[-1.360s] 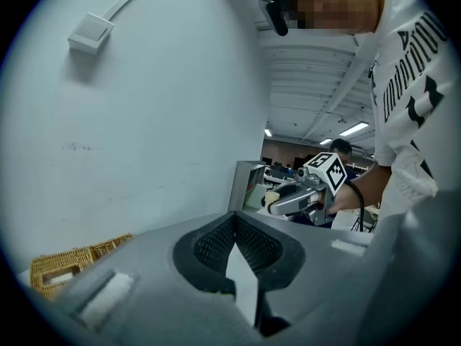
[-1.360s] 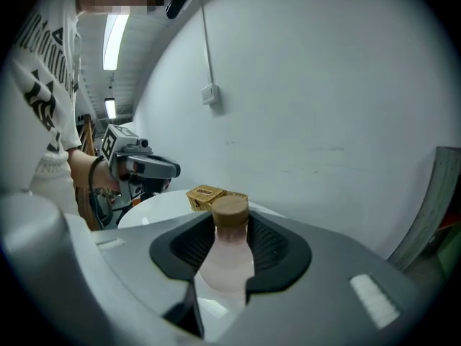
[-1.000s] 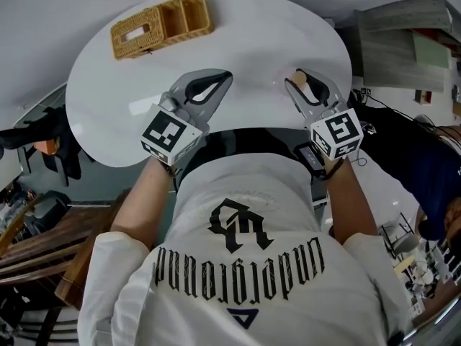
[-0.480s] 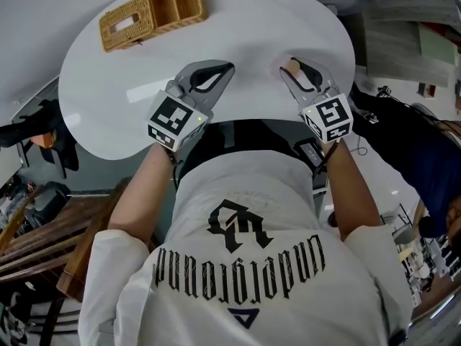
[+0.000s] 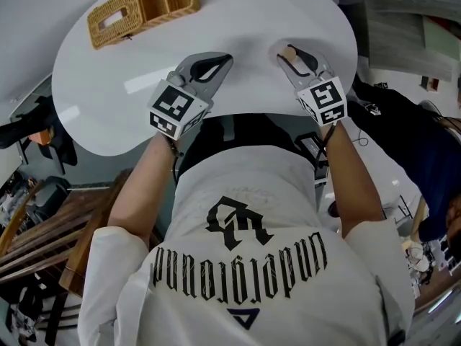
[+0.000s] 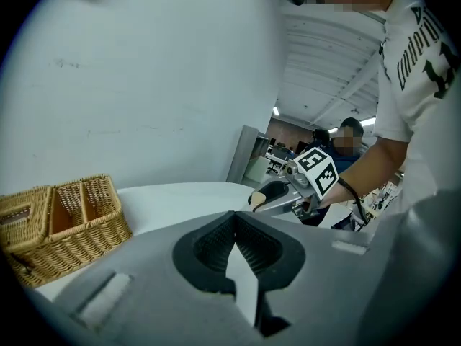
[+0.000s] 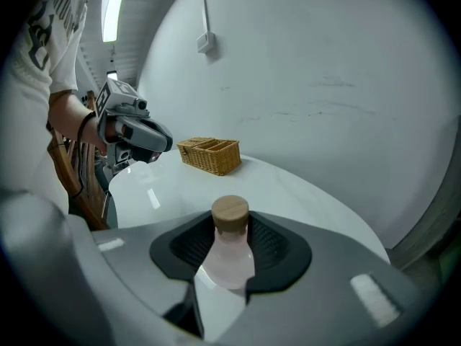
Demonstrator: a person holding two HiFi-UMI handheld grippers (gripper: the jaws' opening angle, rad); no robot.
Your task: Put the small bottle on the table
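Where the white table (image 5: 108,114) nears the wall (image 6: 144,85), a wicker basket (image 5: 142,9) sits.

- The left hand-held gripper (image 5: 226,58) points forward and slightly down, its jaws together at the tips with nothing between them.
- The right hand-held gripper (image 5: 291,52) also tilts down, its jaws clamped on the small bottle (image 7: 230,256) below the cap.
- The left forearm (image 5: 140,186) and right forearm (image 5: 353,182) reach forward, bare, side by side and apart.
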